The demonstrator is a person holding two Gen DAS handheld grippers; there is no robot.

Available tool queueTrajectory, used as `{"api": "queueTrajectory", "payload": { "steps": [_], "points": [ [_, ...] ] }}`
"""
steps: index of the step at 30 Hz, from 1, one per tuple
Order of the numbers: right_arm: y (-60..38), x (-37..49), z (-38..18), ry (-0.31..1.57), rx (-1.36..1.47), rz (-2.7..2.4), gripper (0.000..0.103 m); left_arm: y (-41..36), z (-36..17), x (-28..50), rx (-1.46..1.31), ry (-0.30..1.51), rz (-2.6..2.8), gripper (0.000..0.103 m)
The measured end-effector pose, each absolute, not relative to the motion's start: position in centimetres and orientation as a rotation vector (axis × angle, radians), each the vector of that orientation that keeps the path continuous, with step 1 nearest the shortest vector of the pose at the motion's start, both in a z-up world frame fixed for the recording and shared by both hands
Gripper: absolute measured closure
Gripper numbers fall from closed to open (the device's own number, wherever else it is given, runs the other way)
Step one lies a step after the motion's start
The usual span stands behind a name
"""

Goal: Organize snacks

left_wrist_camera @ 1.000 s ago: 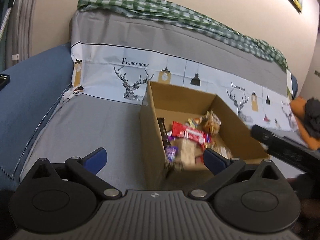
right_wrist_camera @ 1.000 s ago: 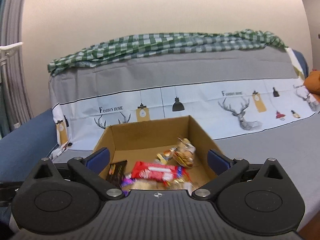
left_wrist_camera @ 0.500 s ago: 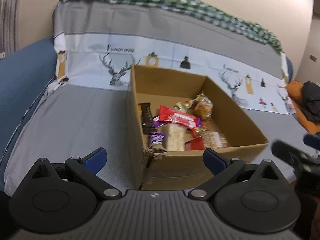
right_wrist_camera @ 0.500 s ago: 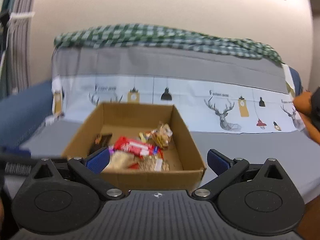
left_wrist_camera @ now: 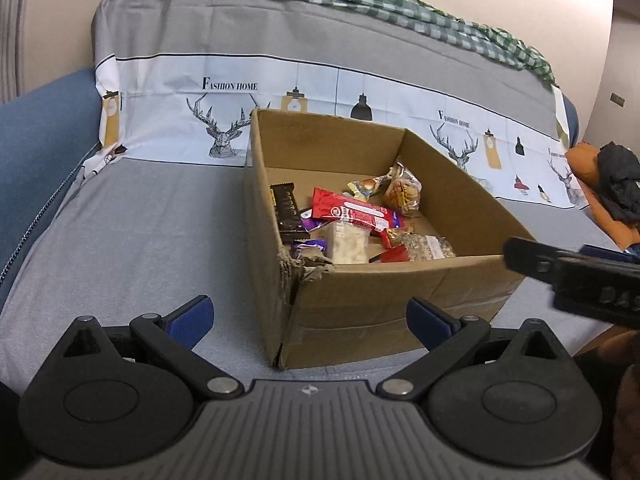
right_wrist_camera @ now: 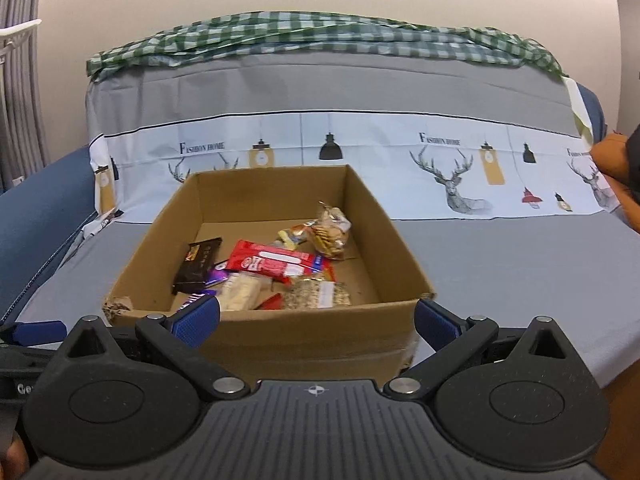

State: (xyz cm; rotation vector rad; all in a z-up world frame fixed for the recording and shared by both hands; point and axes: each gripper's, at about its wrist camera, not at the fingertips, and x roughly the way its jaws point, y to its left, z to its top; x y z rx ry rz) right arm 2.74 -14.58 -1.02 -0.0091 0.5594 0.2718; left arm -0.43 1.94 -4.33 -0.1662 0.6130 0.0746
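Observation:
An open cardboard box stands on the sofa seat. Inside lie several snacks: a red packet, a dark chocolate bar, a bag of biscuits, a white bar and a clear bag of nuts. My left gripper is open and empty, low before the box's torn near-left corner. My right gripper is open and empty too, just short of the box's near wall. The right gripper's body shows at the right of the left wrist view.
The sofa has a grey printed cover and a green checked cloth along its back. A blue armrest rises on the left. An orange cushion with dark clothing lies at the right end. The seat's front edge is close below.
Both grippers have drawn back and settled in front of the box, which now sits steadier and more centred in both views. Both stayed open and empty.

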Motion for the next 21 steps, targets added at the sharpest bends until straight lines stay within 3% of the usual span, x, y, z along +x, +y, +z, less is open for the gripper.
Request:
{"api": "queueTrajectory", "payload": {
  "steps": [21],
  "points": [
    [-13.4,1.8,-1.3,0.514,-0.066,0.290,0.001,1.3,-4.2,-1.5,-0.130,0.608,0.092,0.000]
  ]
}}
